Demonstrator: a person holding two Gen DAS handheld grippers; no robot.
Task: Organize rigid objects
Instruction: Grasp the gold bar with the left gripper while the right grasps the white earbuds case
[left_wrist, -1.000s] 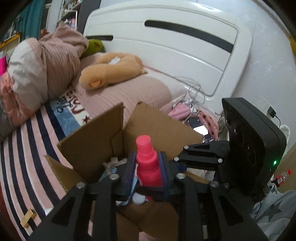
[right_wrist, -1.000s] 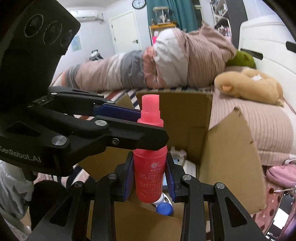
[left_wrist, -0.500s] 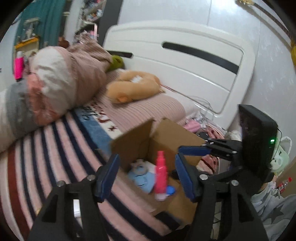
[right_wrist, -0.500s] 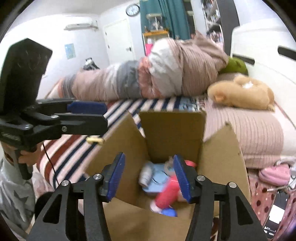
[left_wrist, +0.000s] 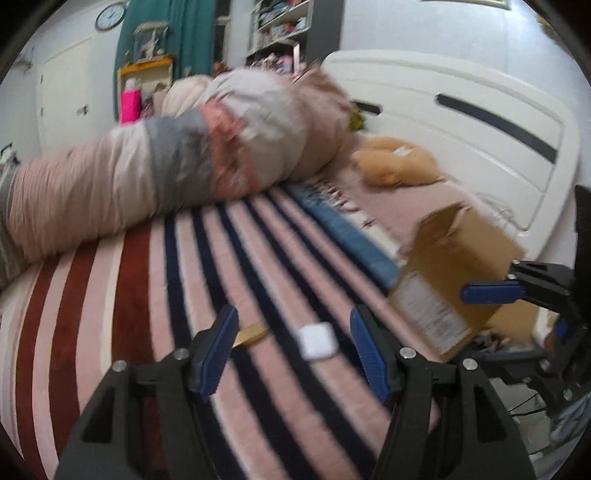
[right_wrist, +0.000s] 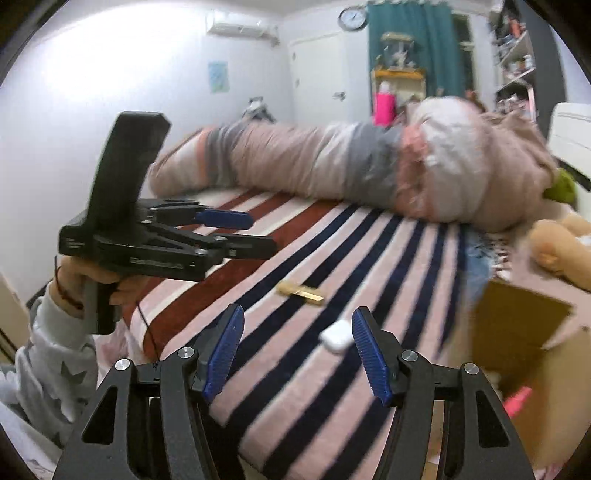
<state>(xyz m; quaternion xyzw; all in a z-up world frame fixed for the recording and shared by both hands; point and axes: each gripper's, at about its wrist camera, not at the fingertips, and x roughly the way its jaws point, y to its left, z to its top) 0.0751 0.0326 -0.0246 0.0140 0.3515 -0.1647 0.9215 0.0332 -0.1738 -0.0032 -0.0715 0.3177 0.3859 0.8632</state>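
1. One cardboard box (left_wrist: 458, 273) on the bed (left_wrist: 147, 295).
2. One white case (left_wrist: 317, 340) on the stripes, near the box.
3. One gold bar (left_wrist: 251, 332), beyond the case from the box.
4. One pink bottle (right_wrist: 519, 400) inside the box.
5. Two claws: left claw (left_wrist: 291, 354), right claw (right_wrist: 297, 354).

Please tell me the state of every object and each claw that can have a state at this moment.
Left claw: open, empty.
Right claw: open, empty.
Cardboard box: flaps open.
Pink bottle: inside the box.
White case: closed, lying on the striped bedcover.
Gold object: lying flat on the bedcover.
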